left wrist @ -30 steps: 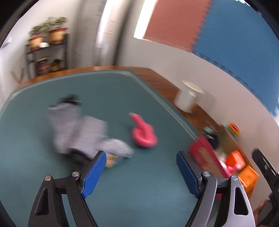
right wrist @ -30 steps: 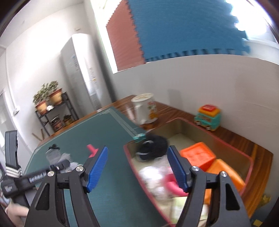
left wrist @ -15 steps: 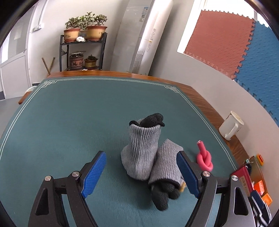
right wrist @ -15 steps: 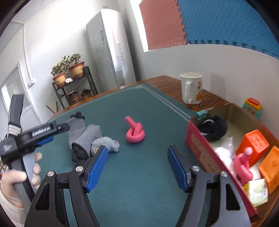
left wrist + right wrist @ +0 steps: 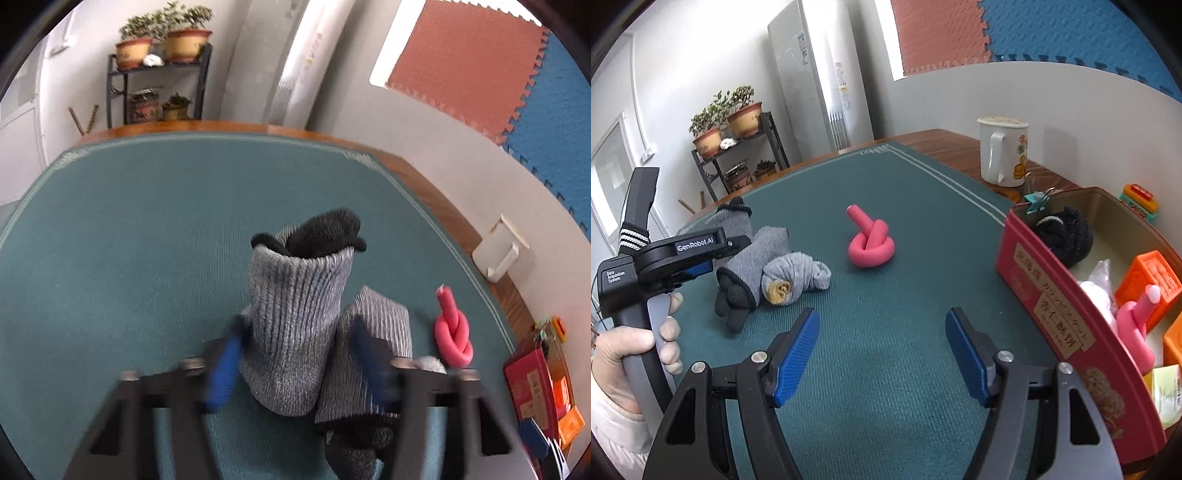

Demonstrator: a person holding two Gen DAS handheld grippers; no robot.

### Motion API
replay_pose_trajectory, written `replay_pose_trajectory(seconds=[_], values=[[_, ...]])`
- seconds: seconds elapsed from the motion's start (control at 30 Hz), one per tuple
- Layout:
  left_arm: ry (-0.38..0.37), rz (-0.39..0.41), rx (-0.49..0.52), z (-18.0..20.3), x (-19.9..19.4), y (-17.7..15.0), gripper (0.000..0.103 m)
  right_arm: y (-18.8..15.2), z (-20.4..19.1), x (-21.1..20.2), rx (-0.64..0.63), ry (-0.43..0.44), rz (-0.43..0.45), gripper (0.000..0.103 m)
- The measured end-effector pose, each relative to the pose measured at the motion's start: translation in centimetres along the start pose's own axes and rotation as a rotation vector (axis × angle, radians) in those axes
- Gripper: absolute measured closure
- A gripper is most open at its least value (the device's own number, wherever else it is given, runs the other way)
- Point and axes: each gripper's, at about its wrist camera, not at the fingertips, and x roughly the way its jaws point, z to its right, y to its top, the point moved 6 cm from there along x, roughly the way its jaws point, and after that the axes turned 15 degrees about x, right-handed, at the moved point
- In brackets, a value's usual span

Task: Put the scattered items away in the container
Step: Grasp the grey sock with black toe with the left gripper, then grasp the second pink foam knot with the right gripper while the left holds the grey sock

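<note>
A grey ribbed sock with a black toe lies on the green mat, a second grey sock against its right side. My left gripper is low over them, its blurred blue pads on either side of the first sock with the jaws still apart. In the right wrist view the left gripper hangs over the same socks, beside a rolled grey sock. A pink knotted tube lies mid-mat. My right gripper is open and holds nothing, left of the red tin.
The tin holds a black sock ball, orange blocks and a pink toy. A white mug and a small toy bus stand on the wooden table beyond the mat. A hand grips the left tool's handle.
The left gripper has come down closer to the socks and its jaws have narrowed around the first one. The right gripper has swung left from over the tin and dropped lower over the mat.
</note>
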Motion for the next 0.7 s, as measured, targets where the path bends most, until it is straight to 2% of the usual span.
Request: replay_pose_trajectory(seconds=[0.03,0.17,0.47,0.7], values=[[0.003,-0.003,-0.002,-0.2,0.0,-0.1,0.070,0.0,0.0,0.1,-0.002,-0.004,-0.001,0.028],[-0.011,0.000,-0.026,-0.8,-0.7,-0.2,0.074,-0.1,0.2,0.3,-0.001,-0.014,-0.006,0.029],[0.033,0.046,-0.037,-2.4,-3.8,0.3,0.075,-0.1,0.6,0.8,0.024,-0.008,-0.028,0.028],[0.036,0.061,-0.059,-3.3,-4.9,0.6,0.075,0.4,0.2,1.1,0.043,0.005,-0.057,0.028]])
